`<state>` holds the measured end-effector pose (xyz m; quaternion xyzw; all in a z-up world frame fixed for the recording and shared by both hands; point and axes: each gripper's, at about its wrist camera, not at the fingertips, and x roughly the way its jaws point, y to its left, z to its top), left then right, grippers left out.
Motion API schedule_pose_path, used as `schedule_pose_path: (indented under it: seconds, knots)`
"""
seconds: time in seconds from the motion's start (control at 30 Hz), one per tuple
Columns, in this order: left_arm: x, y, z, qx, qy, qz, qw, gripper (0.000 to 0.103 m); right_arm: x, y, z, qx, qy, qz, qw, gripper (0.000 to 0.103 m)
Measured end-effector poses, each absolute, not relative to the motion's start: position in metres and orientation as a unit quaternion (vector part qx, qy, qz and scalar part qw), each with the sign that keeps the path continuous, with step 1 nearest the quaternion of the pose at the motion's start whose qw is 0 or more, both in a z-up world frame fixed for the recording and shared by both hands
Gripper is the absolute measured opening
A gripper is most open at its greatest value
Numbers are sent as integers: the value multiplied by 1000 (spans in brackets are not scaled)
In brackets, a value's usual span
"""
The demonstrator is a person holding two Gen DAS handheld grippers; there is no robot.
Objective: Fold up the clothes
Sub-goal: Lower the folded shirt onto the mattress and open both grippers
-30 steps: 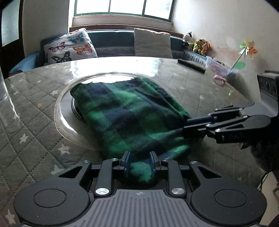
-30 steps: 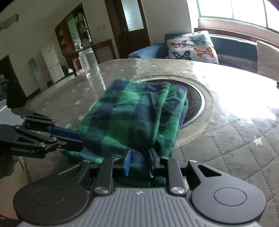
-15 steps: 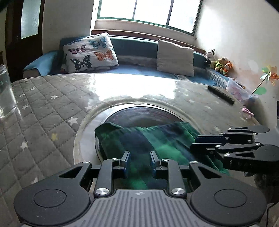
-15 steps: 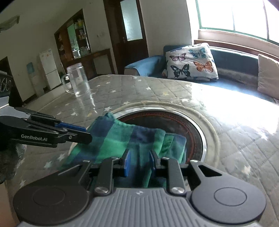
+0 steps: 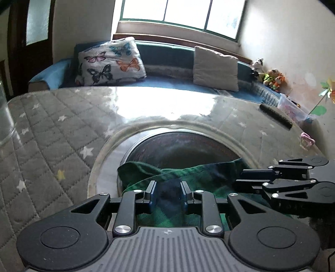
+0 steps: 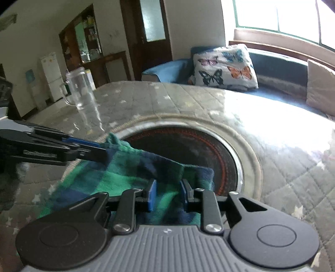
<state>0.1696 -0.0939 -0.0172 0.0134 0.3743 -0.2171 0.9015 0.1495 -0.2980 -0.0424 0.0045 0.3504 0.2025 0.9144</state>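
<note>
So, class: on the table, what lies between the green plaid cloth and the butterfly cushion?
In the left wrist view, only the dark round inset, then bare star-quilted table cover, lie between the green plaid cloth and the butterfly cushion.

Two low, close wrist views over the table's round inset

Left faces the window (image 5: 180, 12); right faces the doorway; both share the butterfly pillow (image 6: 226, 67).

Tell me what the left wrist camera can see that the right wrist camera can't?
Only the left wrist view shows the small stuffed toys on the bench, the long black remote-like bar and the right gripper.

Only the right wrist view shows the clear glass mug, the white fridge and the left gripper.

Both show the green and blue plaid cloth pinched by both grippers, the butterfly-print pillow and the grey quilted table.
</note>
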Motion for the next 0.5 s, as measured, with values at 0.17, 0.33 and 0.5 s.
schedule_pose_path:
  seconds: [0.17,0.33,0.5]
  knots:
    - [173,-99,-22,27,380,-218,898,26,123,-276,-31,-21,339,257,905,41]
    - [174,-103,-22,42,378,-216,899,26,91,-248,-29,-71,326,314,889,53]
    - [174,-108,-24,49,376,-209,902,27,63,-223,-38,-123,315,359,870,53]
